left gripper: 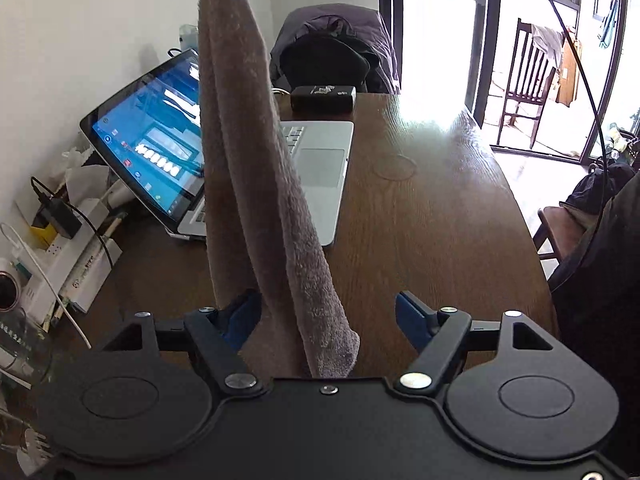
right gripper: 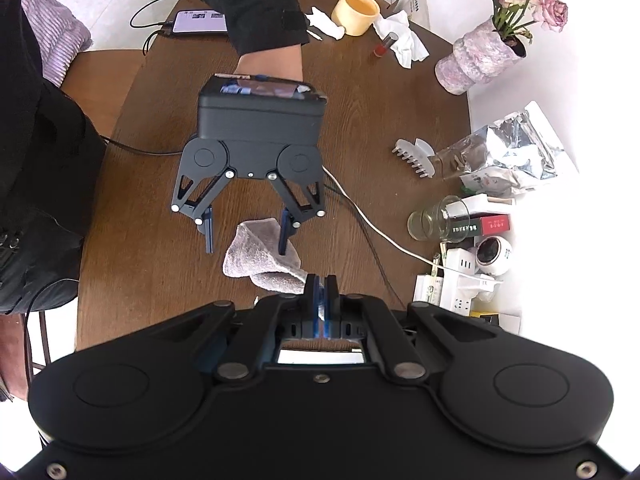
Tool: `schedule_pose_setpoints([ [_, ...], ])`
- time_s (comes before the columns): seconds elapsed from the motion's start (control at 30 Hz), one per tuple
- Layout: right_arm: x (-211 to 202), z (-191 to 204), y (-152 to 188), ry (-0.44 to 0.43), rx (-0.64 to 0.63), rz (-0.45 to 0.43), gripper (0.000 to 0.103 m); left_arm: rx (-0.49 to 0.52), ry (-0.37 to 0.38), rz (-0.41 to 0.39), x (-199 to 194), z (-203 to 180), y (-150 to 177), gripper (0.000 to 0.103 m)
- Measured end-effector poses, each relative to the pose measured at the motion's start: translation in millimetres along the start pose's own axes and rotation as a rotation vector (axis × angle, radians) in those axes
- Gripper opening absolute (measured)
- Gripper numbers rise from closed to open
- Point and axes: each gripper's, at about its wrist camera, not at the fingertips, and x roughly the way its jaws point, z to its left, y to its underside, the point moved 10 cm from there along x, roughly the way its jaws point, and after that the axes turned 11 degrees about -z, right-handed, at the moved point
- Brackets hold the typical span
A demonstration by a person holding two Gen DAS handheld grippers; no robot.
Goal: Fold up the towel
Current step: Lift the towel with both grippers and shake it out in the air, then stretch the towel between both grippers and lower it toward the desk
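In the left wrist view, we see the towel [left gripper: 256, 184] hanging as a long brown strip from the top edge down to the lower centre, its long axis near vertical, leaning right. Our left gripper [left gripper: 326, 312] is spread wide, the towel's end between the fingers, touching the left one. Bare table [left gripper: 432, 216] lies to the right, a laptop [left gripper: 224, 152] at left.

In the right wrist view, our right gripper [right gripper: 320, 292] is pressed together, pinching the towel. A yellow cup [right gripper: 356, 12] and a tipped glass [right gripper: 438, 218] look empty; flowers stand in the vase [right gripper: 476, 58] at upper right.
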Motion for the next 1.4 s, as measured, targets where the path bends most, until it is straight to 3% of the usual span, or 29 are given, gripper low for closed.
schedule_pose_setpoints([
  [0.27,-5.3,-3.0,2.7,0.014,0.01,0.015,0.002,-0.083,0.01,0.042,18.6,7.1,35.3,0.058],
  [0.57,-5.2,-1.0,3.4,0.004,0.014,0.017,0.002,-0.106,0.041,0.089,28.4,9.6,53.7,0.037],
  [0.77,-4.3,1.0,4.8,-0.002,0.016,0.022,0.002,-0.121,0.068,0.121,32.2,8.8,59.2,0.001],
  [0.97,-3.2,4.6,10.1,-0.008,0.031,0.023,0.002,-0.141,0.058,0.121,20.2,16.8,57.0,0.001],
  [1.1,-0.5,7.7,18.9,-0.014,0.04,0.028,0.002,-0.099,0.057,0.154,1.2,22.0,55.1,0.001],
  [1.4,11.3,7.6,45.3,-0.009,0.113,-0.013,0.002,-0.012,-0.059,0.245,-73.2,72.4,36.9,0.001],
])
